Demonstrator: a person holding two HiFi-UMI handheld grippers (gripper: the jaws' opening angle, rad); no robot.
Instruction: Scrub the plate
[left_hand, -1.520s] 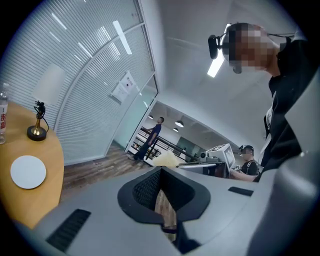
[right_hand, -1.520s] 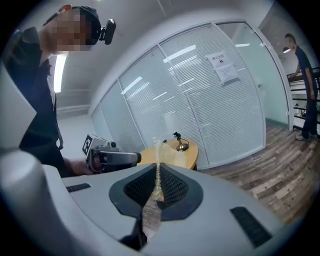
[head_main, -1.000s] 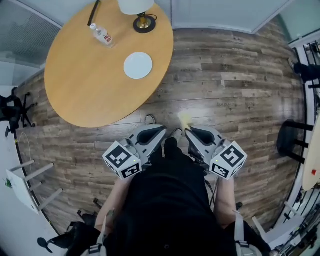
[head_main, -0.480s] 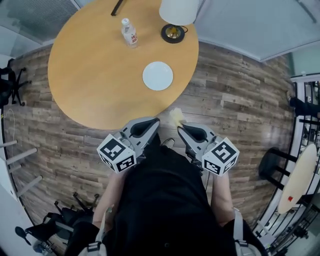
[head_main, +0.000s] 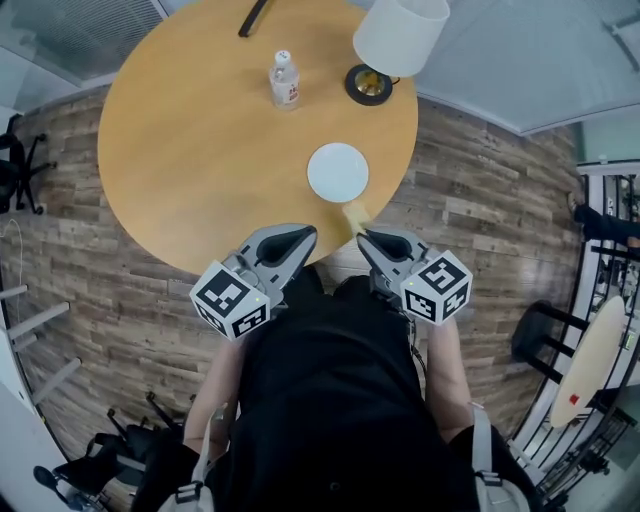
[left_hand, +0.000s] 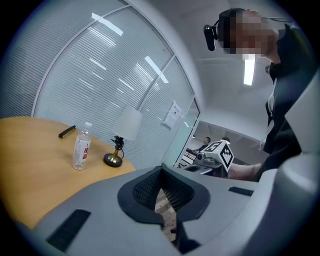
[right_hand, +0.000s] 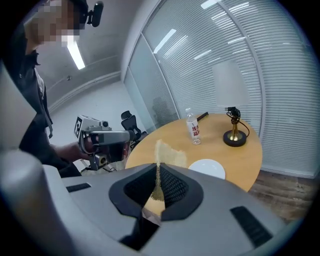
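A white plate (head_main: 338, 172) (right_hand: 206, 167) lies near the right front rim of the round wooden table (head_main: 180, 150). My right gripper (head_main: 366, 236) (right_hand: 157, 169) is shut on a thin yellow sponge (head_main: 352, 213) (right_hand: 169, 156), which pokes out over the table's rim just short of the plate. My left gripper (head_main: 303, 234) (left_hand: 162, 171) hovers at the table's near edge, left of the plate, jaws shut with nothing between them. Each gripper shows in the other's view: the left gripper (right_hand: 102, 140) and the right gripper (left_hand: 215, 155).
On the far side of the table stand a water bottle (head_main: 284, 80) (right_hand: 193, 127), a lamp (head_main: 400, 35) (right_hand: 231, 85) with a brass base and a black bar (head_main: 252, 18). Office chairs (head_main: 15, 170) stand left, a stool (head_main: 540, 340) right. Glass walls are behind.
The person has stepped toward the table. Both grippers now reach its near edge, and the sponge has come up beside the plate. Neither gripper's state has changed.
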